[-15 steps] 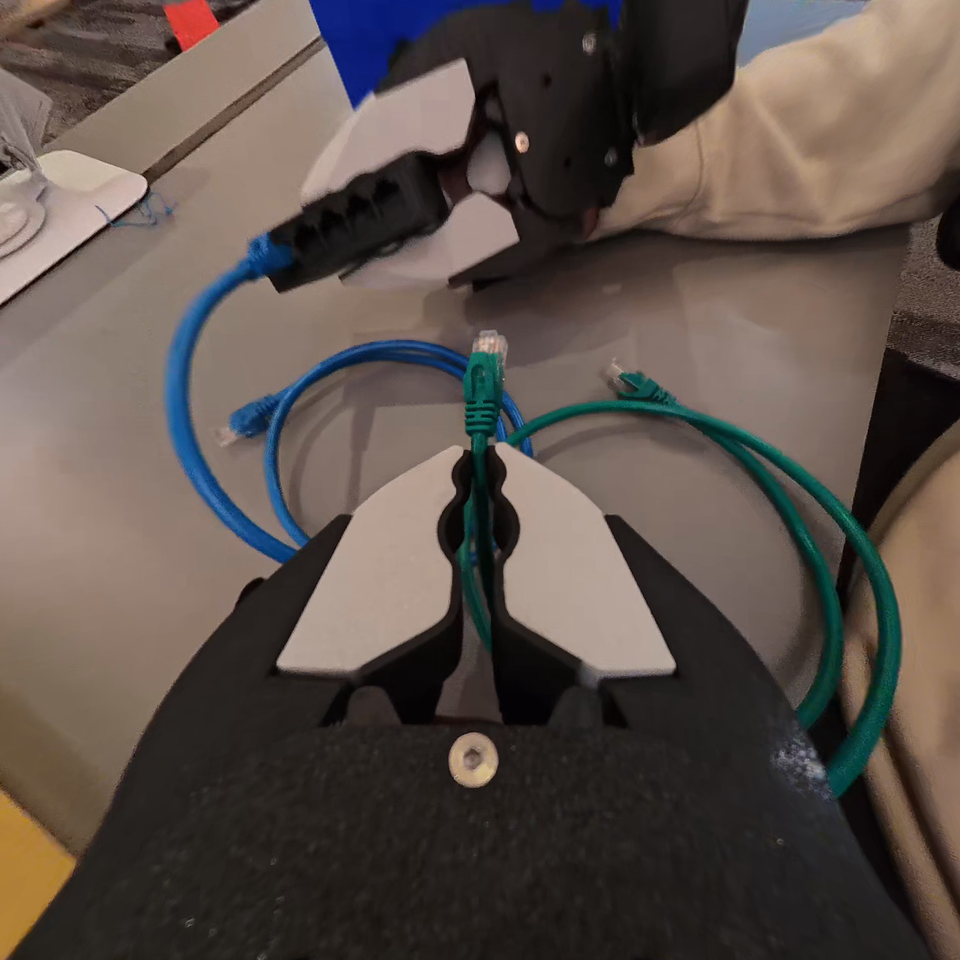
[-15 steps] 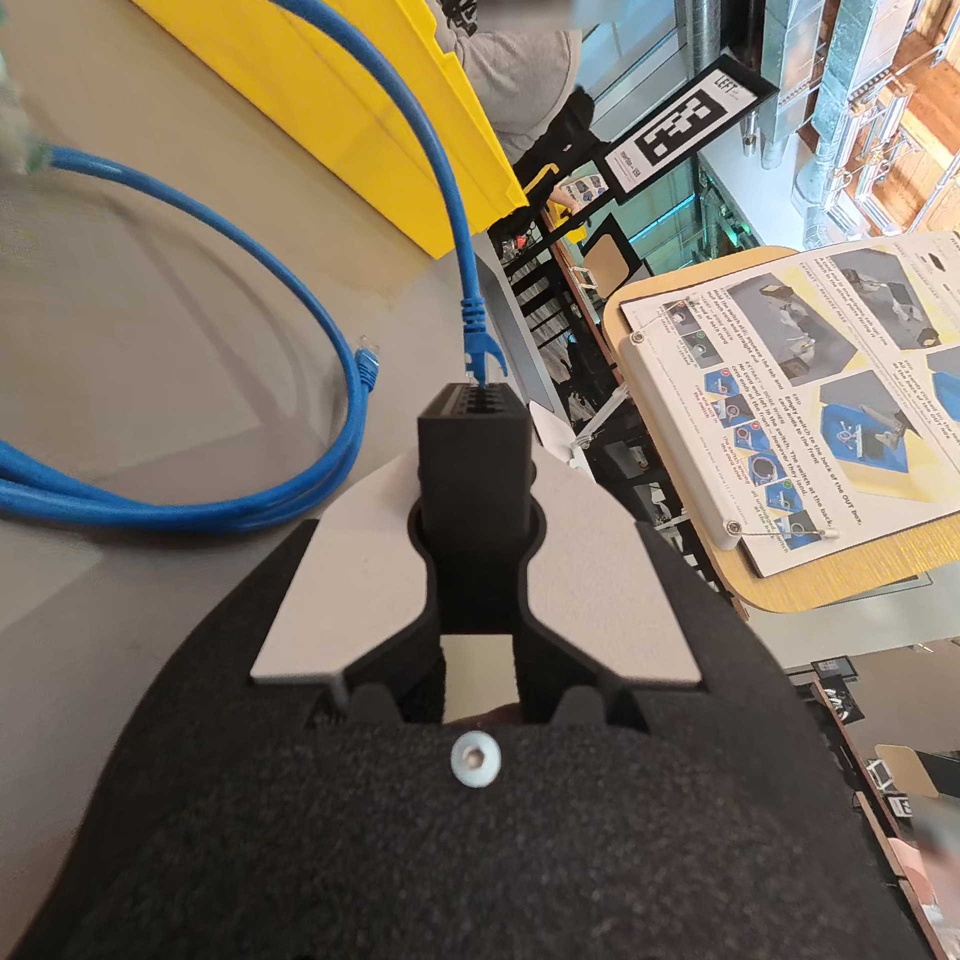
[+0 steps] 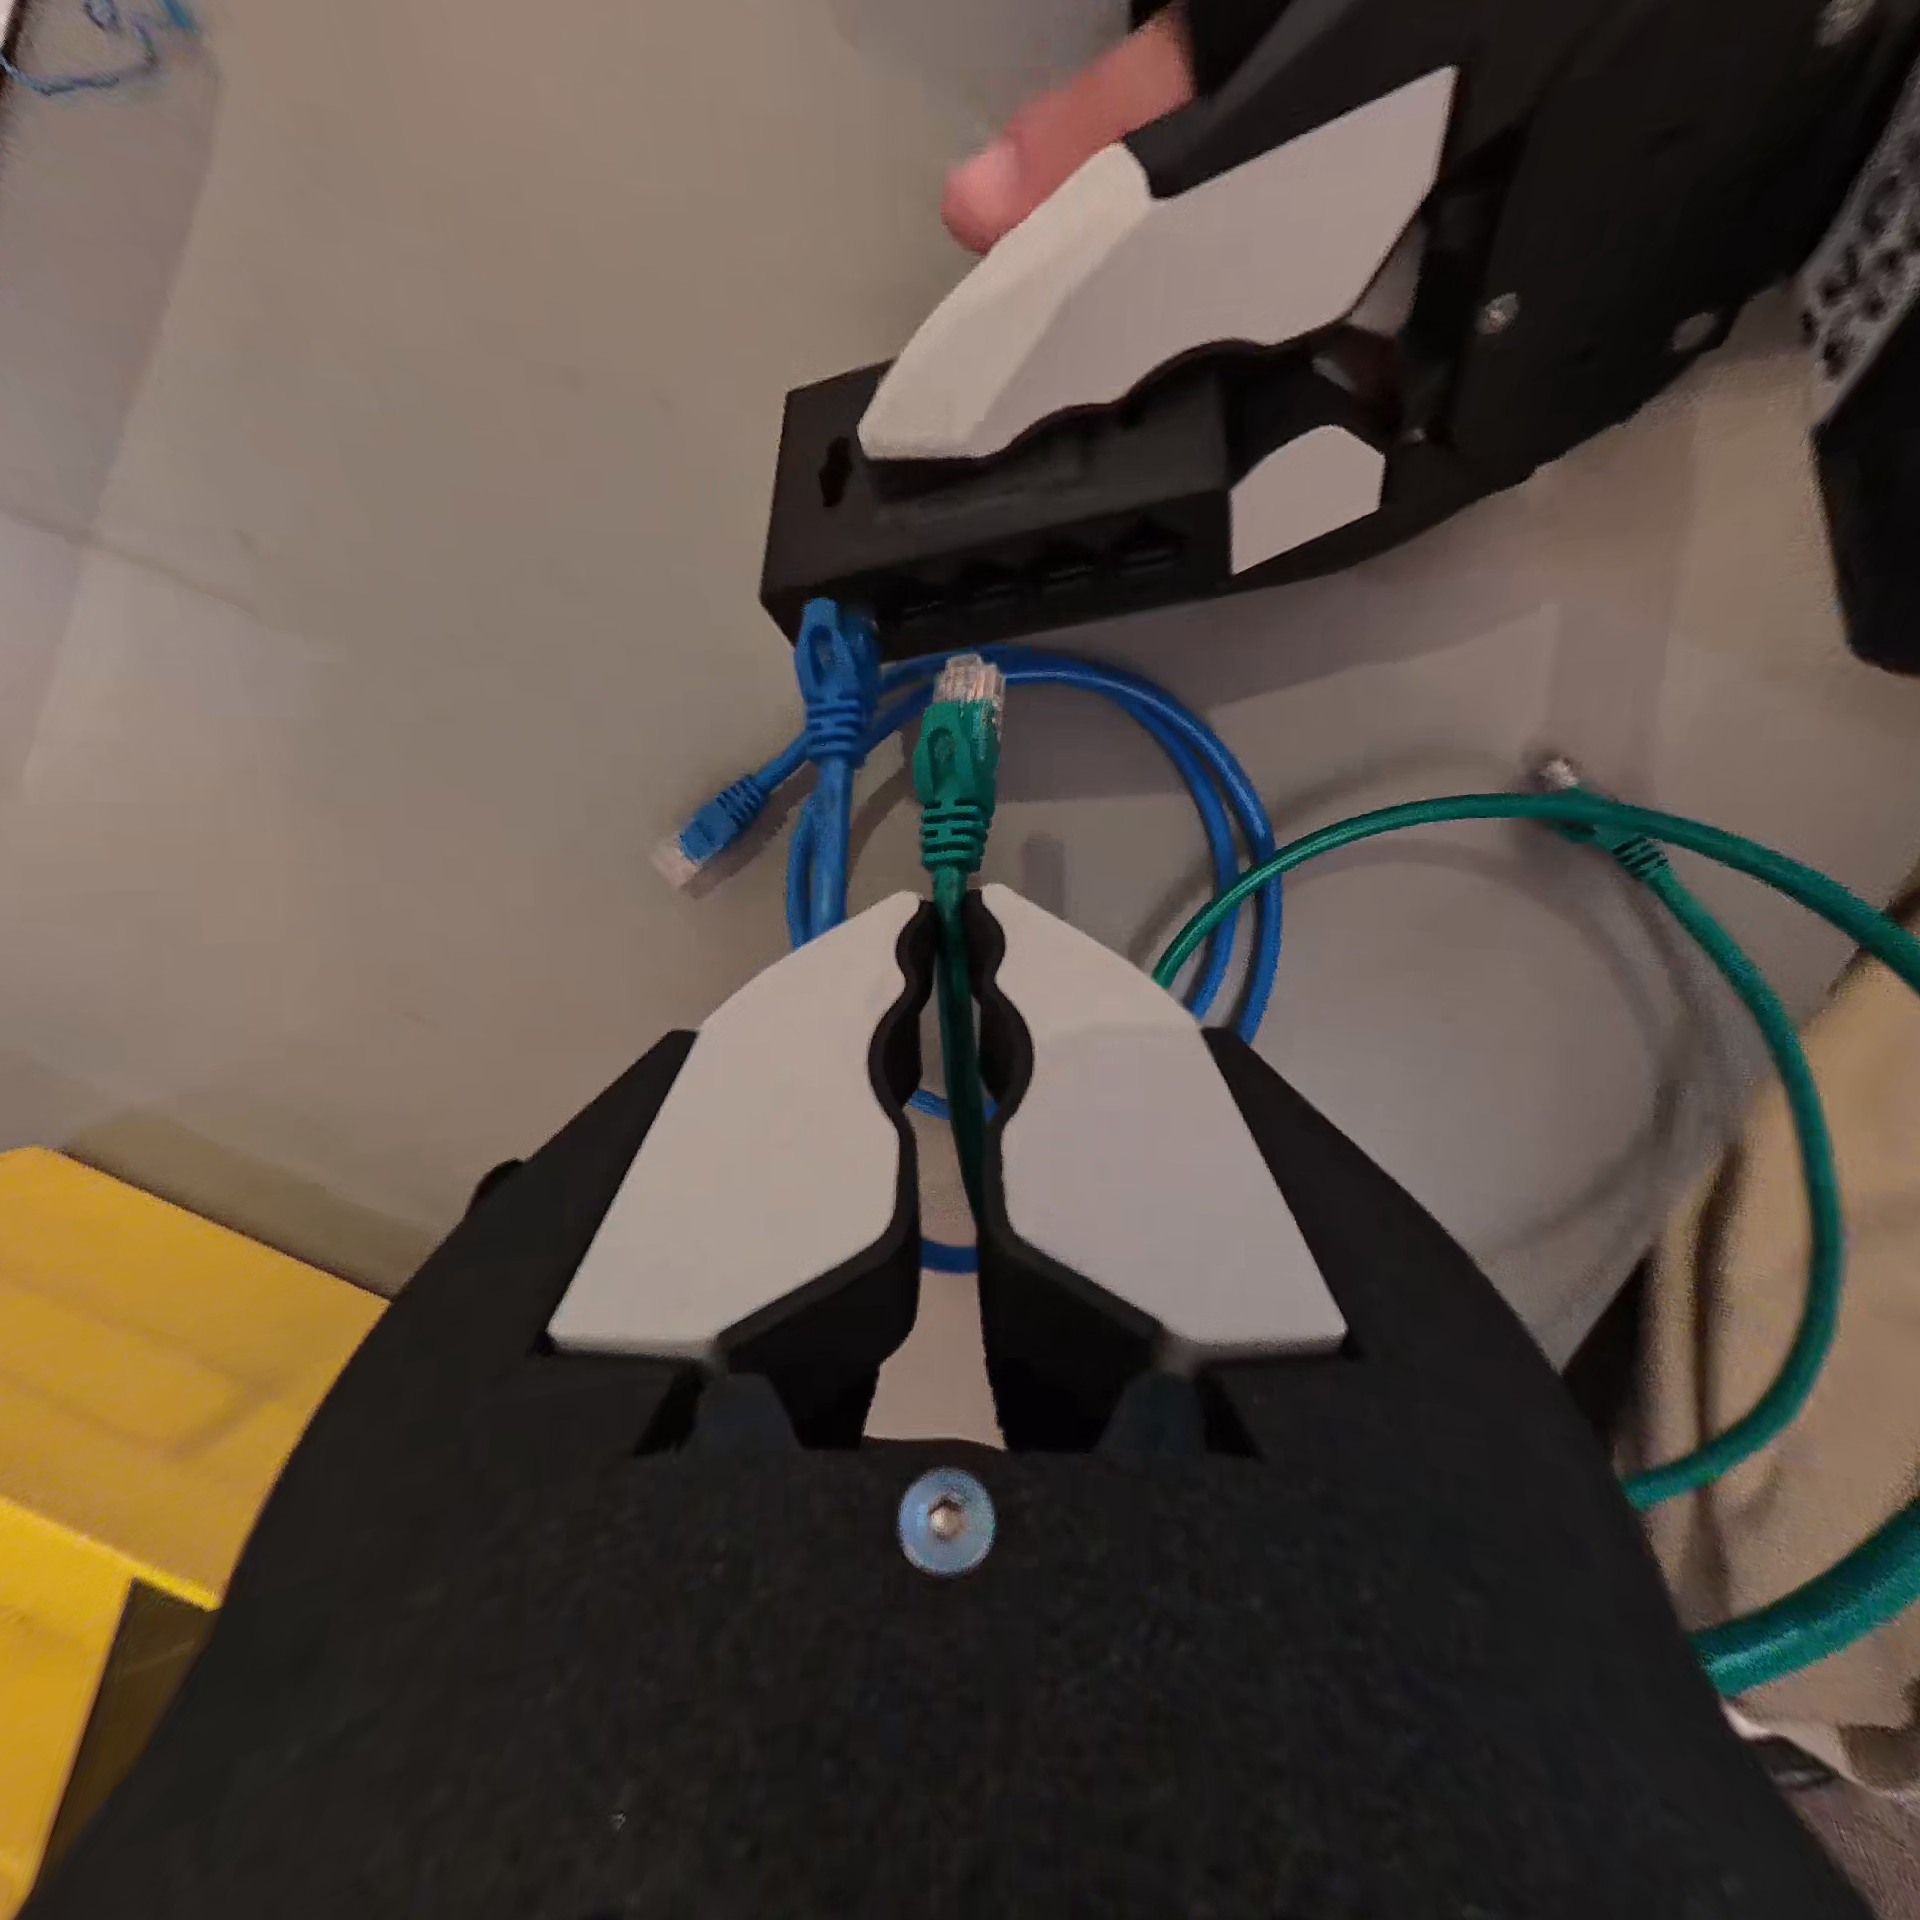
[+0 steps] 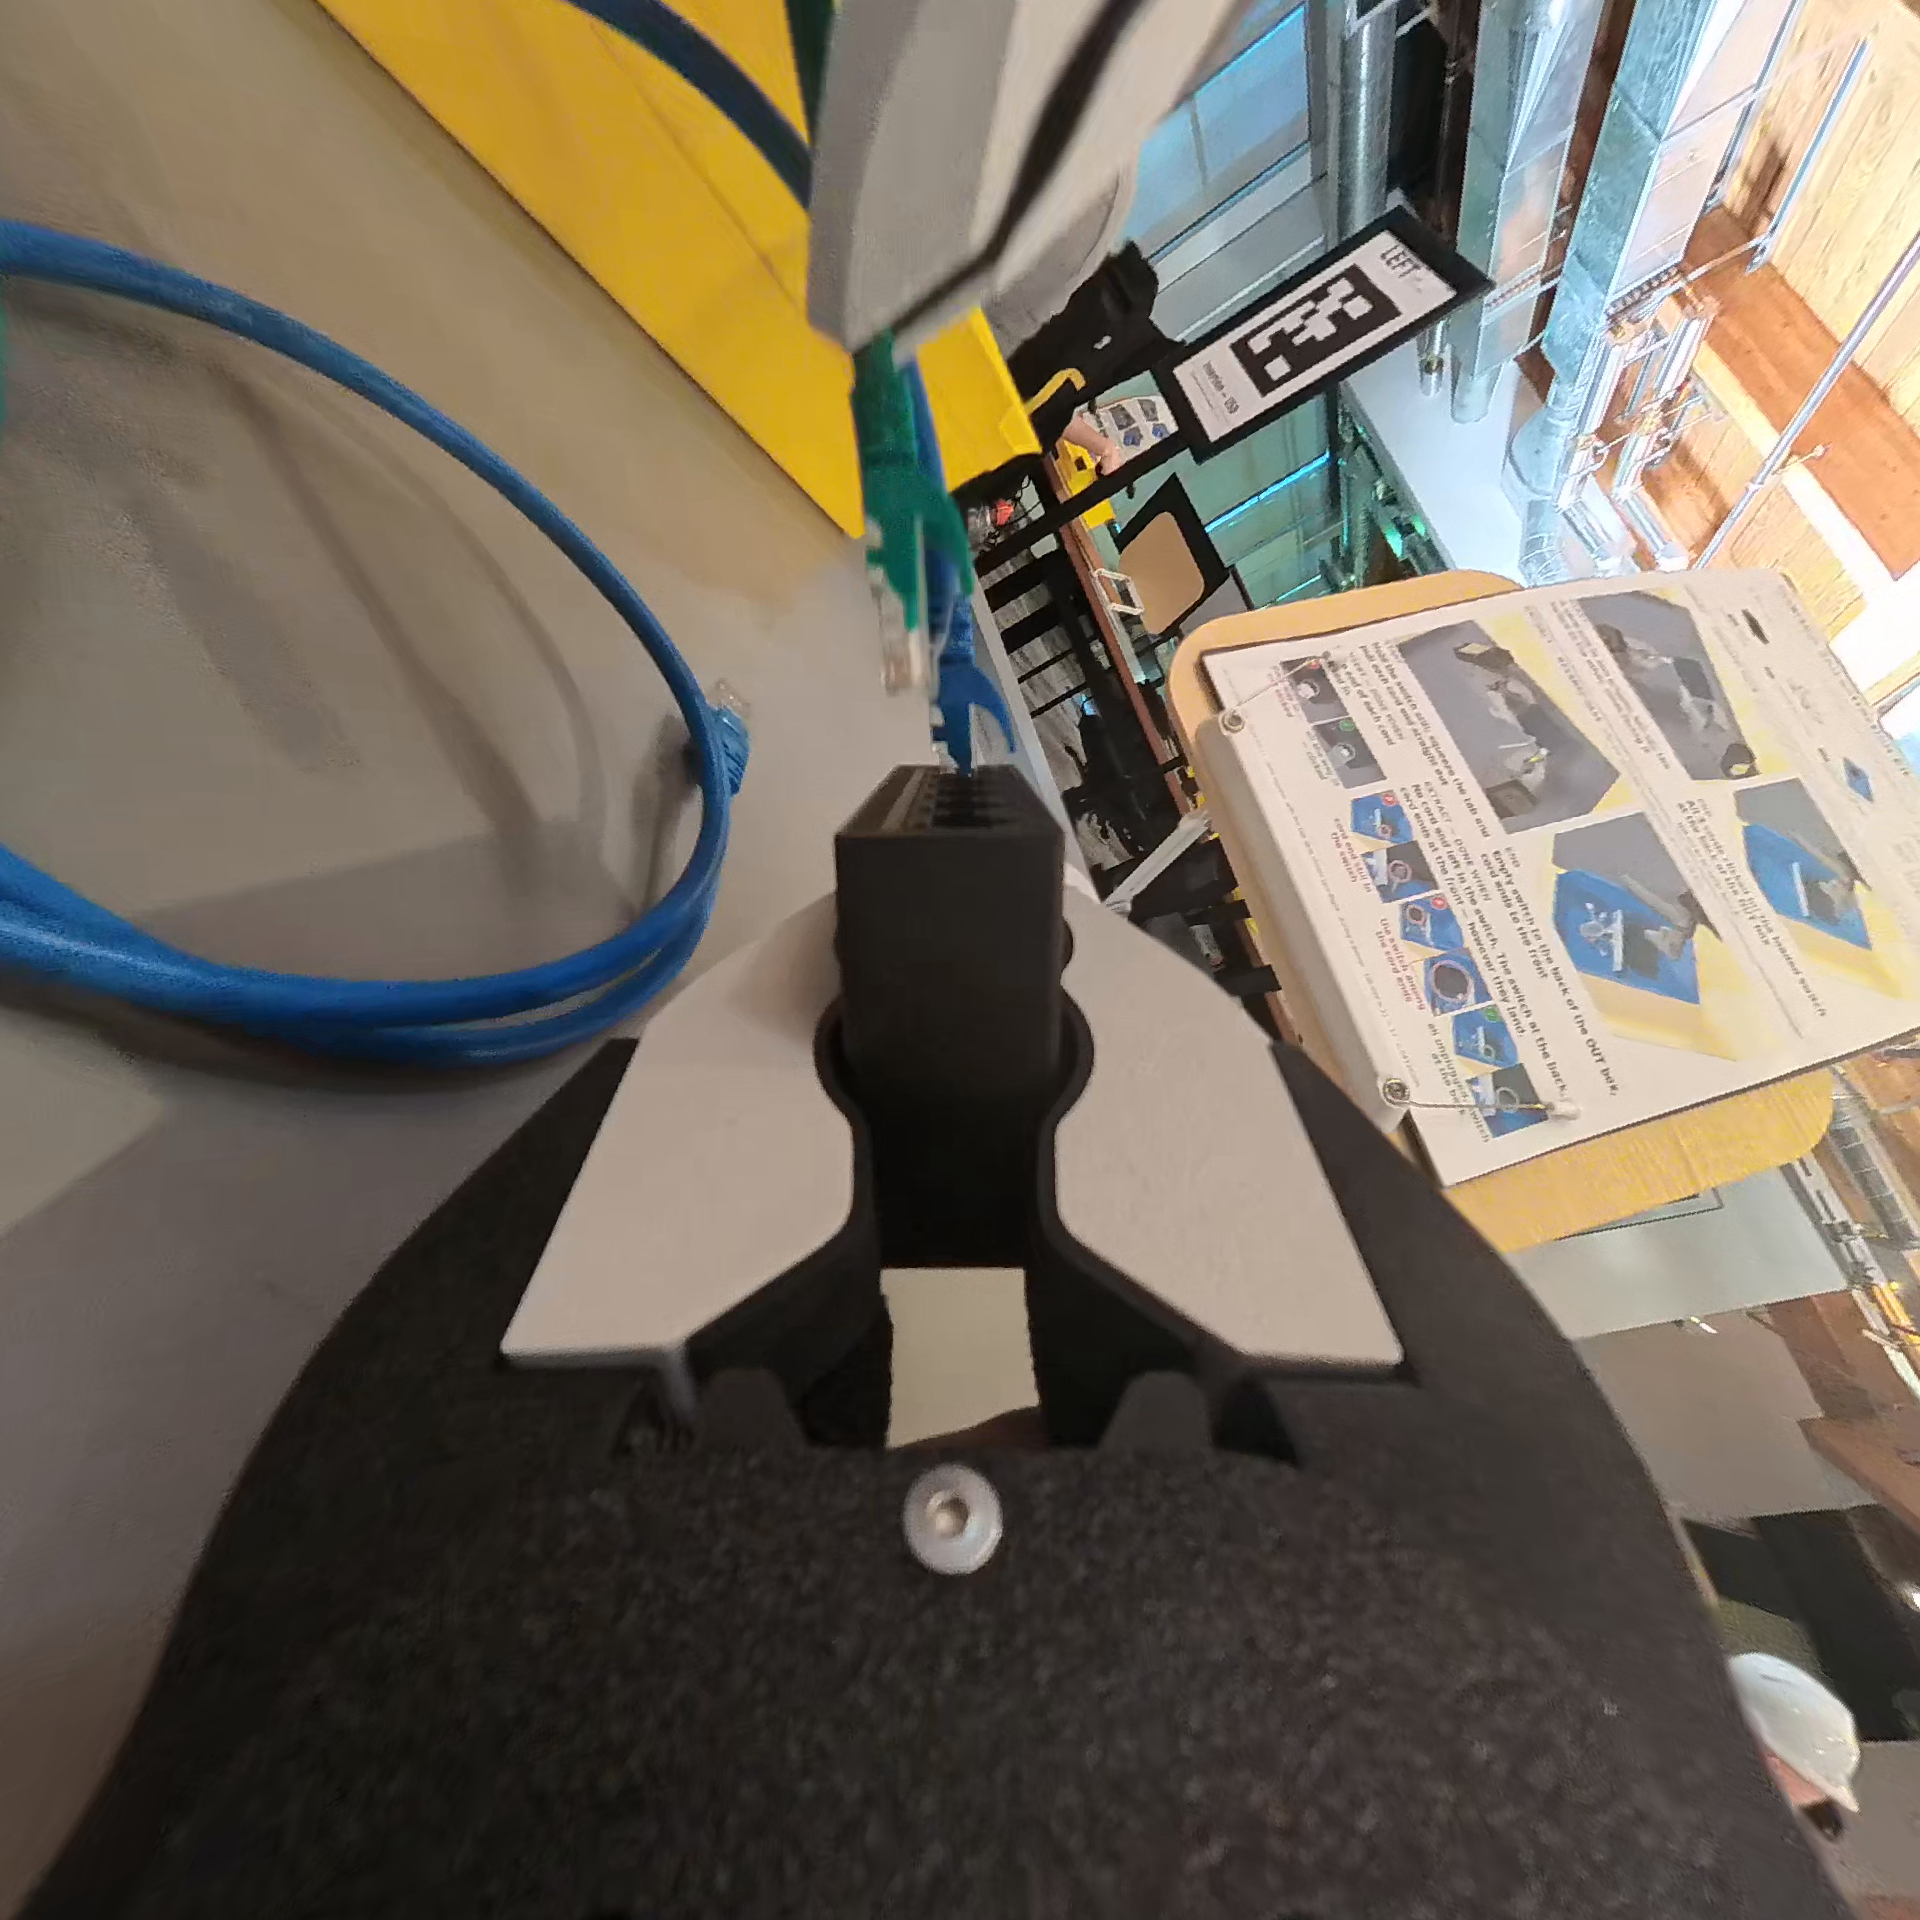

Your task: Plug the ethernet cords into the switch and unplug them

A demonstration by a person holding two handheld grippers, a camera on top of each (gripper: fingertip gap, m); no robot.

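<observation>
Since half a second ago I have brought the two tools much closer: the switch [image 3: 997, 520] now sits just beyond the green plug [image 3: 961, 748], where before a wide stretch of bench [image 3: 416, 520] lay between them. My left gripper [image 3: 951, 914] has its jaws pinched together on the green cord [image 3: 1558, 821] just behind the plug's boot, plug pointing far, toward the port row. My right gripper [image 4: 951, 997] has its jaws clamped on the switch body, ports facing away from its camera. The blue cord [image 3: 831, 675] is already seated in the leftmost port, its slack looped on the bench below with its free end lying at the left. I judge I am in the plugging phase, on the second cord. The next move calls for lining the green plug square with the open port just right of the blue one, clip side correct, then pushing straight in while the right holds firm.
</observation>
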